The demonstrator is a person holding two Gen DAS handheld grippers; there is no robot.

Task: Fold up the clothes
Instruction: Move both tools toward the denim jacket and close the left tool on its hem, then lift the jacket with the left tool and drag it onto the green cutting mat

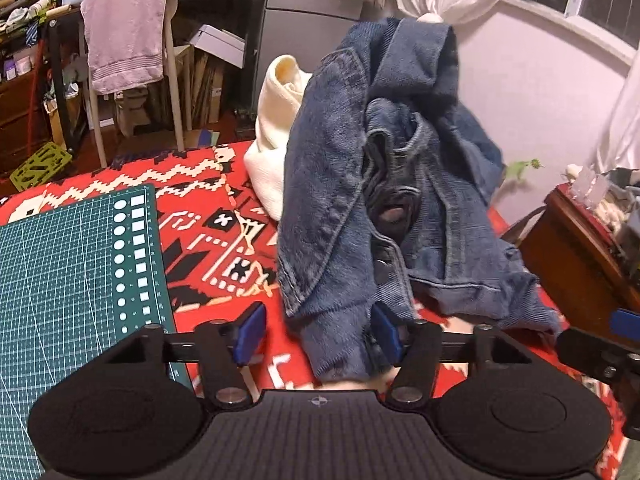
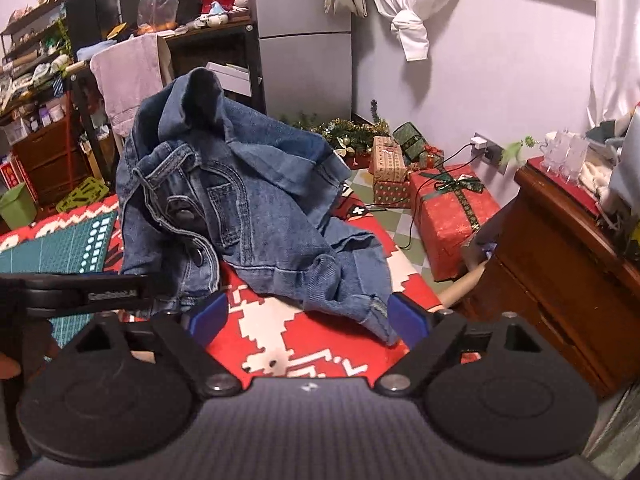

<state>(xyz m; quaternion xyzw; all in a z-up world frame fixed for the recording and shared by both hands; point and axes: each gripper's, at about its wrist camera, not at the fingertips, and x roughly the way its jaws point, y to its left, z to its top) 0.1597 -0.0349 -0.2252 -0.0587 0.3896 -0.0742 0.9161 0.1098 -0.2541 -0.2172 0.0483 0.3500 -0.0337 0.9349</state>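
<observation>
Both your left gripper (image 1: 318, 332) and right gripper (image 2: 308, 316) stand released; the crumpled denim jacket (image 2: 240, 208) may slide off the red patterned cloth (image 2: 320, 344) if you grab only one hem.

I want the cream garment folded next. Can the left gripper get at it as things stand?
Probably not directly. The denim jacket is heaped in front of the left gripper, its jaws open, hiding most of the cream garment behind; only the garment's left side looks reachable.
</observation>
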